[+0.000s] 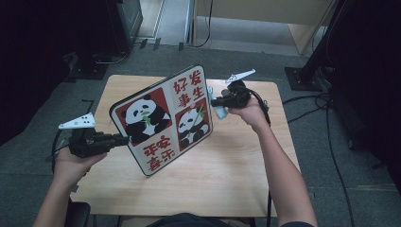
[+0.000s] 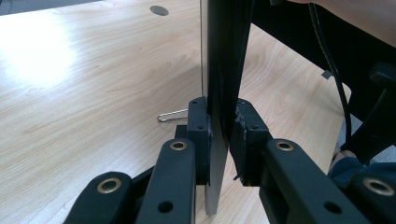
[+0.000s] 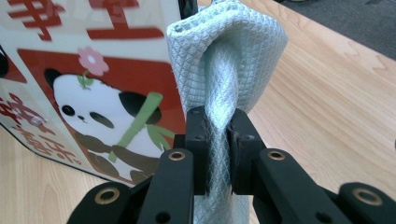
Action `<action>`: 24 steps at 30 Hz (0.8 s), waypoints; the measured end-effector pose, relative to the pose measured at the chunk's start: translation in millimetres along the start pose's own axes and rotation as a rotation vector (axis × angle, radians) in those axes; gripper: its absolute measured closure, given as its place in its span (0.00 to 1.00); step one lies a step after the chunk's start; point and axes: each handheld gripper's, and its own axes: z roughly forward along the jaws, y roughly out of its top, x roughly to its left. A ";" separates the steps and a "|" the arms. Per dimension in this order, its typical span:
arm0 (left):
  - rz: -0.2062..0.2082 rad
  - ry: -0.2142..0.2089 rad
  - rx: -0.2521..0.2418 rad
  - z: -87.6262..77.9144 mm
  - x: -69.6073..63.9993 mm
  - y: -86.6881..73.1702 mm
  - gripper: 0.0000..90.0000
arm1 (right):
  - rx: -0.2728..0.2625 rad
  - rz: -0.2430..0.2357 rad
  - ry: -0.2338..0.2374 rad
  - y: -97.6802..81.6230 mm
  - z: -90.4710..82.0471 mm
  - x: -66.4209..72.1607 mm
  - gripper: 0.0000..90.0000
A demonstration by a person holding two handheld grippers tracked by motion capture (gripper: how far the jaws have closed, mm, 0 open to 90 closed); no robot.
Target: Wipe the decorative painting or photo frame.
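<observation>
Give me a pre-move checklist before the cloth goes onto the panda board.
1. Left gripper clamped on the panda board's edge: ok.
2. Board lifted off the table, tilted, printed face towards the cloth: ok.
3. Right gripper pinching the light blue cloth: ok.
4. Cloth bunched beyond the pads, enough to wipe with: ok.
5. Cloth touching the board: cannot tell.
6. Wire clip on the table clear of the board: ok.

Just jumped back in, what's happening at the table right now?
A person holds the panda board tilted above the wooden table, its edge clamped in the left tool. The right tool is shut on a folded pale blue cloth held right beside the board's printed face; I can't tell whether it touches.
</observation>
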 end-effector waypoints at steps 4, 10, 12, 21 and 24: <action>0.002 0.001 -0.001 0.0 -0.3 0.0 0.88 | 0.023 0.001 -0.007 -6.1 4.2 -0.7 0.90; 0.001 0.002 -0.001 0.1 -0.5 0.0 0.88 | 0.008 0.012 0.004 -18.5 9.0 -3.1 0.90; 0.001 0.002 -0.001 0.1 -0.6 0.0 0.88 | 0.019 0.022 0.007 -23.0 11.2 -4.4 0.90; 0.001 0.002 -0.003 0.3 -0.9 0.0 0.88 | 0.013 0.052 0.010 -42.0 18.8 -6.8 0.90; 0.002 0.001 -0.003 0.3 -0.7 0.0 0.88 | 0.026 0.070 0.011 -47.2 21.6 -7.6 0.90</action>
